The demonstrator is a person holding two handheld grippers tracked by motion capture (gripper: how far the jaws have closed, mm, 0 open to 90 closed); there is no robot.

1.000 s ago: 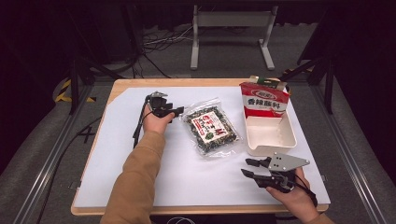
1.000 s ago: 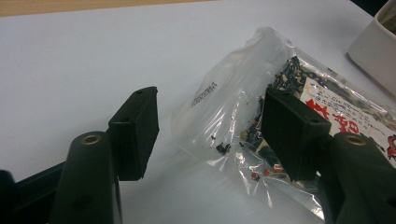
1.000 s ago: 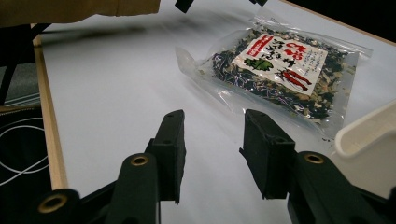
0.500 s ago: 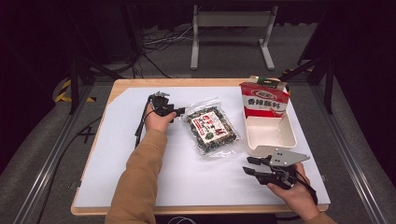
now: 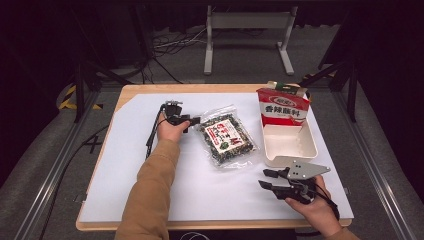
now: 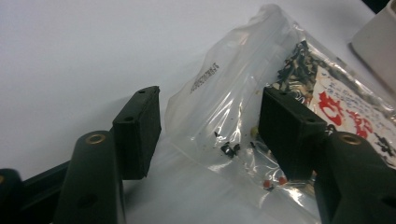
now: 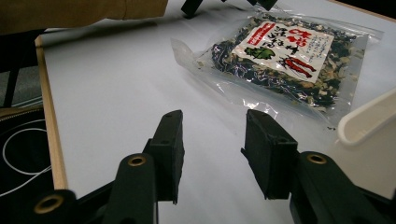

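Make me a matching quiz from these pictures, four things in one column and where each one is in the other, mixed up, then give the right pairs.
Things:
1. clear snack bag
2. red and white packet
3. left gripper
4. right gripper

Places:
A. standing at the far end of the white tray
B. at the near right of the table, in front of the tray, jaws apart over bare white surface
C. lying flat in the middle of the table
D. at the clear end of the snack bag, jaws open around its corner

Pairs: 1-C, 2-A, 3-D, 4-B
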